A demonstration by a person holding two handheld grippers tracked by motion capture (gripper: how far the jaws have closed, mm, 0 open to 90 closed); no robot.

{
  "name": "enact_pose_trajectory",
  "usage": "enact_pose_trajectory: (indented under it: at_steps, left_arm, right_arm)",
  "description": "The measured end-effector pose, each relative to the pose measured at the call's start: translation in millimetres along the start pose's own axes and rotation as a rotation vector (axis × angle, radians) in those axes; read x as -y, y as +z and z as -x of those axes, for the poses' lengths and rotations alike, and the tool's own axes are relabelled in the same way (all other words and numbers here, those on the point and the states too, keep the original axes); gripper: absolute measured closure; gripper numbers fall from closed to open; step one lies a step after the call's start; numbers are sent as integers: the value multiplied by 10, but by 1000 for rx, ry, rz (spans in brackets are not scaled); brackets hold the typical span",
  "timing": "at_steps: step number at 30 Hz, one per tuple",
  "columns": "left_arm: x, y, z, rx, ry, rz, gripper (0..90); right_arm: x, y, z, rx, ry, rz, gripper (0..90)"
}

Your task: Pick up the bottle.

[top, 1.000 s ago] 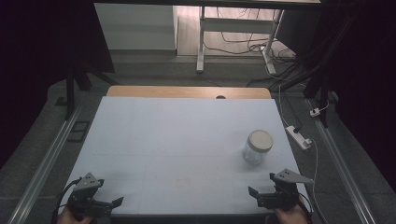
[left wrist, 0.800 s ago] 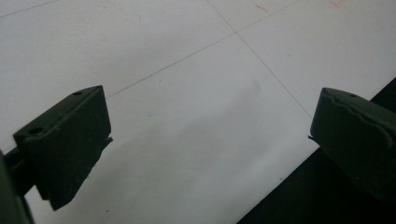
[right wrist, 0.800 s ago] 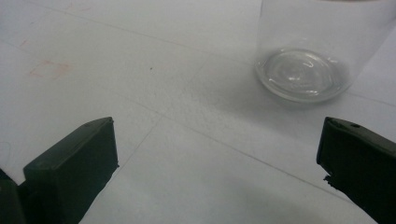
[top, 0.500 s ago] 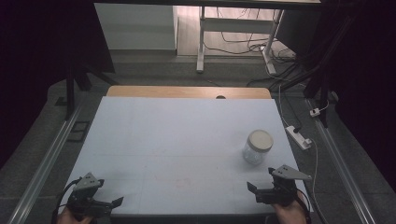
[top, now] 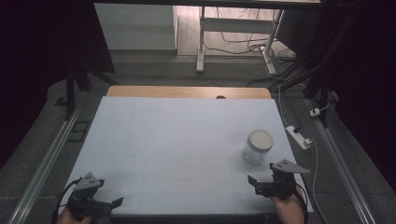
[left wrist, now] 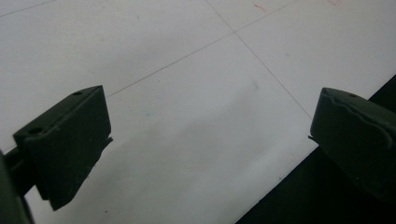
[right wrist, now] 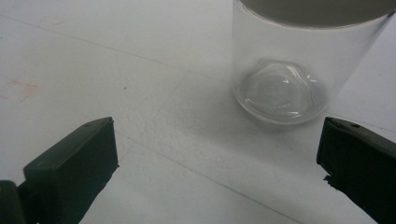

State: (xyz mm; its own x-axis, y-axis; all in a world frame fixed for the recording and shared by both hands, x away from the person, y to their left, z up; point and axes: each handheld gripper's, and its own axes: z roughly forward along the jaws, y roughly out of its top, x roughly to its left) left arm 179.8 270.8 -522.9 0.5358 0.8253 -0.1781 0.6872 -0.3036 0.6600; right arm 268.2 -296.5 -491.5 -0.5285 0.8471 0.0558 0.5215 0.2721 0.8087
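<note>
Clear glass jar (top: 257,146) with pale lid, upright on the right half of the white table (top: 177,135), near the front edge. Right gripper (top: 261,183) just in front of the jar, apart from it, jaws spread wide with nothing between; jar base (right wrist: 279,93) ahead of the jaws, toward the right one. Left gripper (top: 109,204) at the front left corner, jaws likewise wide apart over bare tabletop (left wrist: 187,93), well apart from the jar.
</note>
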Motion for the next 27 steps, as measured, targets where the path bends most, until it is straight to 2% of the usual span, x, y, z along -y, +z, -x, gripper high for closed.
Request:
enact_pose_trajectory:
  at_steps: [10,14,19,27]
  left_arm:
    - [-1,2,0,3,2,-2,0]
    - [-1,3,-1,4,2,-3,0]
    - [-3,4,0,4,4,-5,0]
    - [-2,4,-3,7,3,-5,0]
  right_arm:
    - [-46,112,55,11,-4,-10,0]
    - [-62,155,105,1,16,-6,0]
    - [-88,203,195,29,45,-8,0]
    - [-137,307,274,64,48,-27,0]
